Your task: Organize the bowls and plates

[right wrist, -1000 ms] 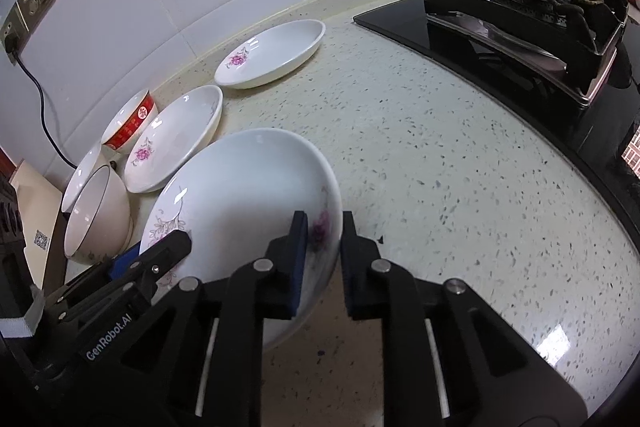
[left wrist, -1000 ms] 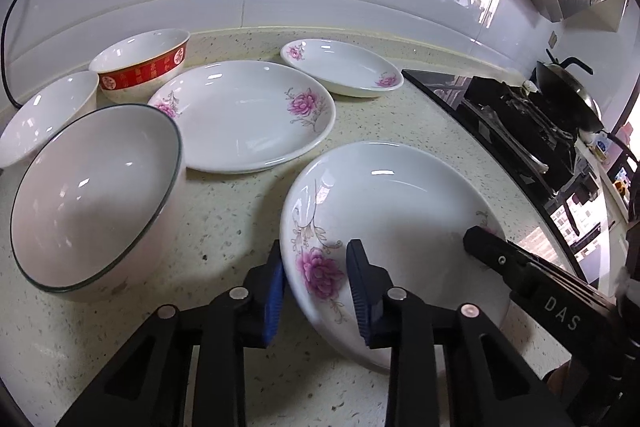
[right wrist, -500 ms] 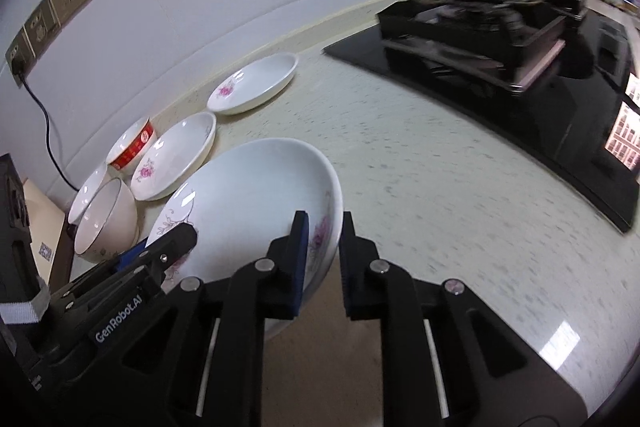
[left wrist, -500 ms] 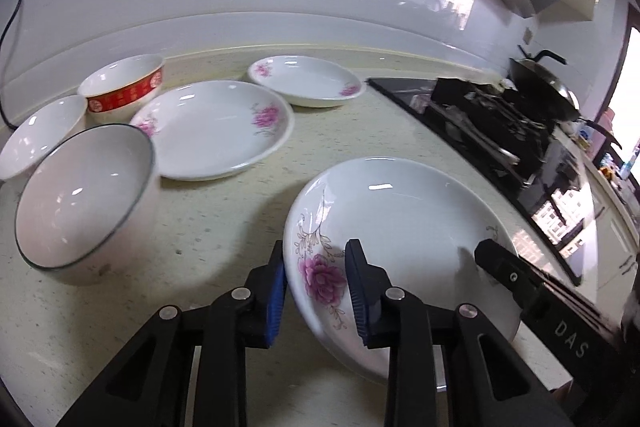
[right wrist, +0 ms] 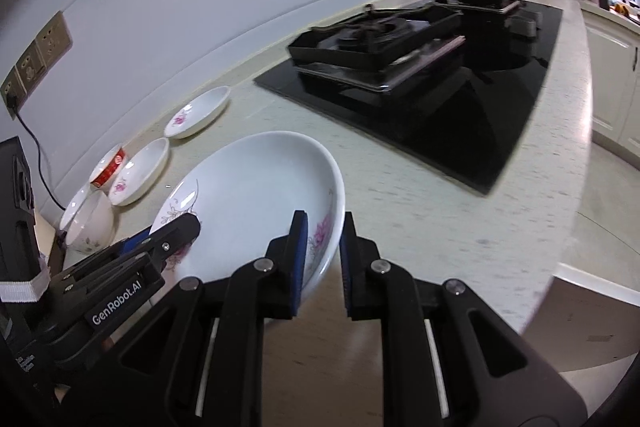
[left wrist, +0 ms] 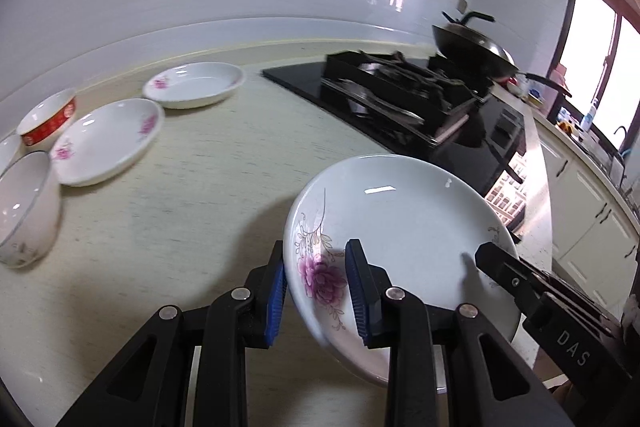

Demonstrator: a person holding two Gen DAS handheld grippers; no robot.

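A white plate with pink flowers point(left wrist: 404, 227) is held in the air above the counter. My left gripper point(left wrist: 316, 287) is shut on its left rim and my right gripper point(right wrist: 322, 251) is shut on its right rim; the plate also shows in the right wrist view point(right wrist: 256, 203). Two more flowered plates point(left wrist: 104, 139) point(left wrist: 196, 85) lie on the counter at the back left. A red-banded bowl point(left wrist: 46, 119) and a large white bowl with a dark rim point(left wrist: 24, 203) stand at the far left.
A black gas hob point(left wrist: 404, 99) with a dark wok point(left wrist: 472, 51) lies to the right, and it also shows in the right wrist view point(right wrist: 404, 59). The wall carries sockets point(right wrist: 38, 55) with a black cable. White cabinets point(left wrist: 592, 227) stand beyond the counter edge.
Both grippers have lifted the held plate higher and swung it to the right, toward the hob. The other plates and bowls now sit farther off to the left.
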